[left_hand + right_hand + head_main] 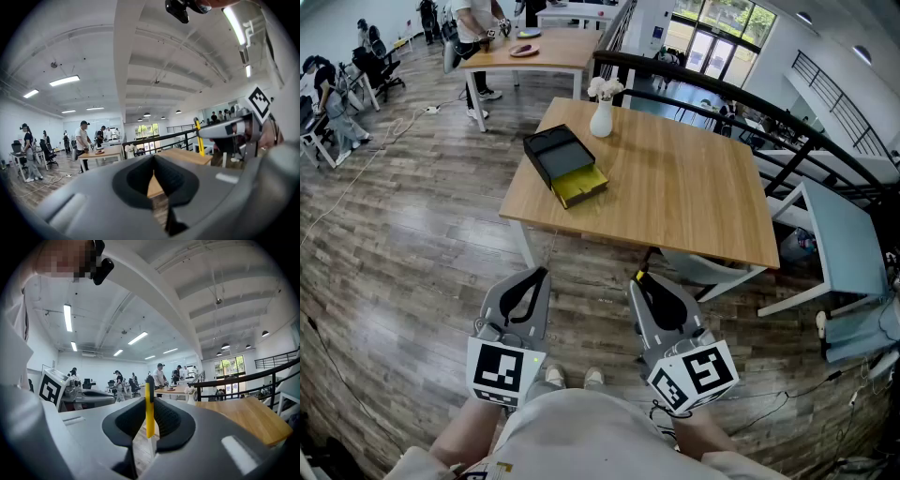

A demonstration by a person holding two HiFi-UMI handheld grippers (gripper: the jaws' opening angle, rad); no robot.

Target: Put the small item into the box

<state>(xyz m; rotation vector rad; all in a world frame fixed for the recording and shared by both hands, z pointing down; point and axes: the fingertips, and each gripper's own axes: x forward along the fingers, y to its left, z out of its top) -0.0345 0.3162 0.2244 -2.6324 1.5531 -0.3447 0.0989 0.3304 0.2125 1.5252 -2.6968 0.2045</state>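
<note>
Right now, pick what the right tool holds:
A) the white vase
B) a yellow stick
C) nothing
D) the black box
B: the right gripper view shows the right tool shut on a thin yellow stick, which stands upright between its jaws.

Two hand-held grippers [541,273] [638,279], one box [565,164], one item [149,408]

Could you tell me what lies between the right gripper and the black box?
In the head view, only bare floor and tabletop separate the right gripper and black box.
</note>
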